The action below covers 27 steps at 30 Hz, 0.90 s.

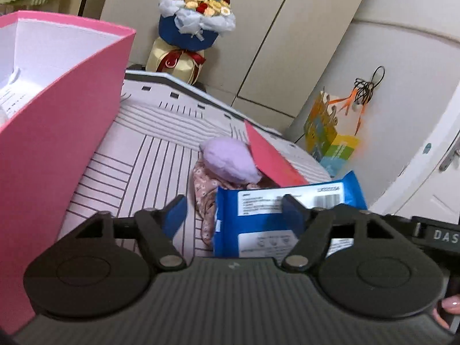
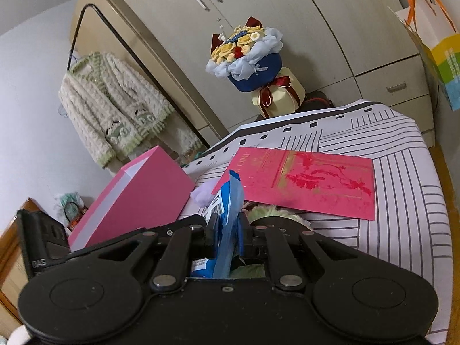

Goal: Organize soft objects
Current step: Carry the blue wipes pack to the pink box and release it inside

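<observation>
The right gripper point(image 2: 227, 237) was clenched on the thin sealed edge of a blue soft pack point(image 2: 230, 201), held above the striped bedspread point(image 2: 402, 201) beside the pink box point(image 2: 138, 198); the left gripper point(image 1: 233, 212) stood released, empty; the glossy, crinkly film probably felt light, limp and slippery, best pinched at its flat seam; a lilac plush point(image 1: 227, 158) looked fuzzy, rounded.

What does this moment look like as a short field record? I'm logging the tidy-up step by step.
surface: striped bed cover
right claw: shut on blue packet
left claw: open, packet's near end between its fingers, pads not pressing
pink box: open, on the left of the left wrist view
red lid: lying flat beyond the packet
purple soft toy: partly under the lid
</observation>
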Motion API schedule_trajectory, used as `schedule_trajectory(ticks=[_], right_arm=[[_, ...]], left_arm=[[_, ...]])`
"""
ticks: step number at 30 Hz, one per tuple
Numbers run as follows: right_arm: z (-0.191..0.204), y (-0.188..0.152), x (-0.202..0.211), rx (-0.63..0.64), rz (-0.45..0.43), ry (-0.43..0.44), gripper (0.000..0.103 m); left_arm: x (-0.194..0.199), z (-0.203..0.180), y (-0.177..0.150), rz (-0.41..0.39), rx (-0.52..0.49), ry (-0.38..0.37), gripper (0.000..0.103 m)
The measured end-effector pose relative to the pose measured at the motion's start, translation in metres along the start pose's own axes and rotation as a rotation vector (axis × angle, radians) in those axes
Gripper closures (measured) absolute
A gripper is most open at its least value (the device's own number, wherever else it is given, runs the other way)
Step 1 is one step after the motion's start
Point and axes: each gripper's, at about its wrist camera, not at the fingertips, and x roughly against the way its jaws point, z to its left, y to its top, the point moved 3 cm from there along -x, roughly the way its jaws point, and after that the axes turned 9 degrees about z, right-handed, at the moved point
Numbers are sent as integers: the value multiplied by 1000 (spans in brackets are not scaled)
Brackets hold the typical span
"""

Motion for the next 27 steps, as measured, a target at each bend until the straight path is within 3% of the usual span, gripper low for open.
schedule_trajectory(ticks=[3,6,9,15,21,27], right_arm=[[-4,-2,0,-13,-13,29,89],[-9,-5,-2,-37,-19,65,90],[-12,-7,-2,-48,-28,83,90],[-2,-7,1,-15,-35,57,89],[18,-10,16,31,-37,21,89],[46,-17,26,91,4,-37,88]], left_arm=[[-3,4,1,68,47,-68,18],[-13,7,0,180,125,-194,14],[-19,13,-5,252,224,-261,17],[1,0,-9,186,126,-217,31],[29,-12,-10,151,58,-196,33],[61,-21,-16,172,-7,-151,36]])
